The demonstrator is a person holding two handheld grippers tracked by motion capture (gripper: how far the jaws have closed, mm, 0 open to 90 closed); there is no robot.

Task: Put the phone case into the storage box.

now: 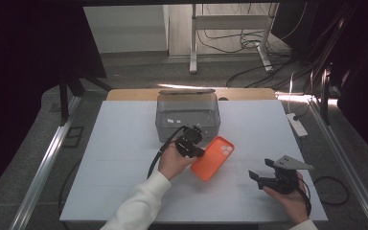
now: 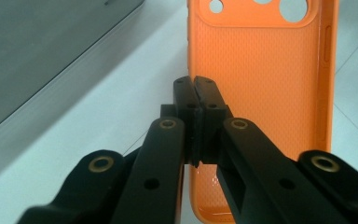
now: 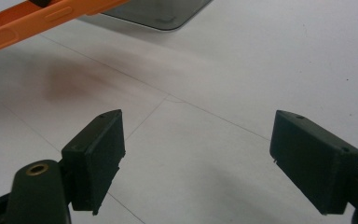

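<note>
An orange phone case (image 1: 215,155) hangs tilted just above the white table, camera holes toward the far right. My left gripper (image 1: 196,150) is shut on the case's left rim; in the left gripper view the jaws (image 2: 196,88) pinch that edge with the textured inside of the case (image 2: 265,93) facing me. To the right, near the front edge, my right gripper (image 1: 261,168) stands open with nothing between its fingers (image 3: 198,158). Its view catches the case's side edge (image 3: 23,23) at the top left, with a shadow on the table below it.
A clear grey plastic box (image 1: 172,120) stands just behind the case at the table's middle back, its wall (image 2: 37,60) close to my left jaws and its corner (image 3: 158,14) ahead of my right. A white power strip (image 1: 297,124) lies at the right edge.
</note>
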